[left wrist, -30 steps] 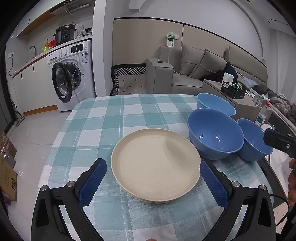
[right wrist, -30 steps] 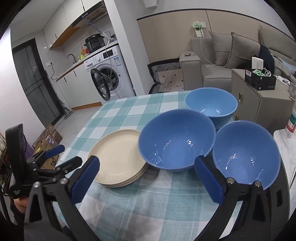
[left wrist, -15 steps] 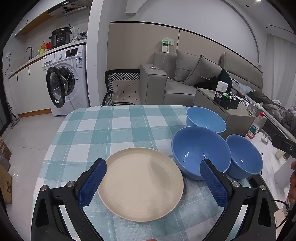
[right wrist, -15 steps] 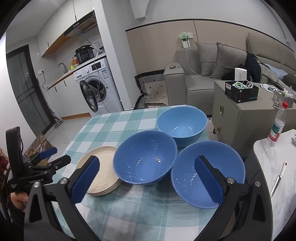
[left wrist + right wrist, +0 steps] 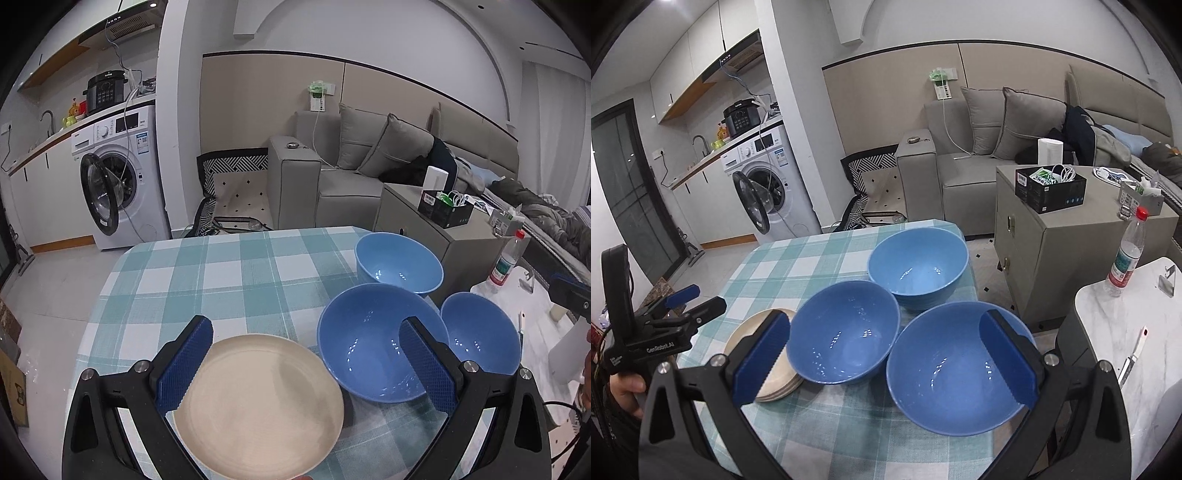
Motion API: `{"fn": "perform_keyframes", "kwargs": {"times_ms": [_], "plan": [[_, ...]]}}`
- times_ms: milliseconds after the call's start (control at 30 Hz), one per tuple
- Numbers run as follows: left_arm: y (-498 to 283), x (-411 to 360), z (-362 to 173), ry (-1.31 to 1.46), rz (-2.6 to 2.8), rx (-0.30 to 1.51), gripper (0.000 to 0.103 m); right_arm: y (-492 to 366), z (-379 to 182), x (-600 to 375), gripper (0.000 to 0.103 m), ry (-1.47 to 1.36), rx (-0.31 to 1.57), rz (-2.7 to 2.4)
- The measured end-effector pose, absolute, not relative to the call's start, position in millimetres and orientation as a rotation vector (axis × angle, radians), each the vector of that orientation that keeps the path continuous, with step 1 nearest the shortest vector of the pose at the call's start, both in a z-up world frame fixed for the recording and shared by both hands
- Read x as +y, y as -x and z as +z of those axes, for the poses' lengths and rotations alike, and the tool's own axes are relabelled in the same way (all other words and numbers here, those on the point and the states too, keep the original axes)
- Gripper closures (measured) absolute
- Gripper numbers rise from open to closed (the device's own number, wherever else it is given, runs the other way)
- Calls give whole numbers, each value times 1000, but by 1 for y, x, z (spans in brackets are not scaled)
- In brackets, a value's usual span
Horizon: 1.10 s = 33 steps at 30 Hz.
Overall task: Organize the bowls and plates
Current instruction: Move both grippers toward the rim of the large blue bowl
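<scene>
nearest the left wrist camera, the left gripper [image 5: 306, 365] hangs with jaws spread wide and nothing between them, above the stack of cream plates [image 5: 258, 402] on the checked tablecloth [image 5: 221, 273]. the right gripper [image 5: 882, 354] is likewise wide open and empty, above the nearest blue bowl [image 5: 956, 369]. the middle blue bowl [image 5: 846, 328] sits just beside the plates, close to the nearest bowl. the far blue bowl [image 5: 918, 266] stands near the table's far corner. beyond are a washing machine [image 5: 764, 192] and a grey sofa [image 5: 979, 162].
</scene>
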State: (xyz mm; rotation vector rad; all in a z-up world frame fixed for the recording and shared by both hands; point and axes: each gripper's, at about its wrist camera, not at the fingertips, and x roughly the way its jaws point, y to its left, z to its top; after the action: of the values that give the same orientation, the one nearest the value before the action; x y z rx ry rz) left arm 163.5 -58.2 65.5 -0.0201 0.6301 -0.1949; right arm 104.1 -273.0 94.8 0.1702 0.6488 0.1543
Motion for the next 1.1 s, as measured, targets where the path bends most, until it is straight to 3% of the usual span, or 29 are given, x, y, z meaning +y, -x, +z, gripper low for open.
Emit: {"fn": "perform_keyframes", "kwargs": {"times_ms": [1100], "plan": [[-278,-124,54,-33,-228,715,0,-190,87,-328,0,-208,752,70]]}}
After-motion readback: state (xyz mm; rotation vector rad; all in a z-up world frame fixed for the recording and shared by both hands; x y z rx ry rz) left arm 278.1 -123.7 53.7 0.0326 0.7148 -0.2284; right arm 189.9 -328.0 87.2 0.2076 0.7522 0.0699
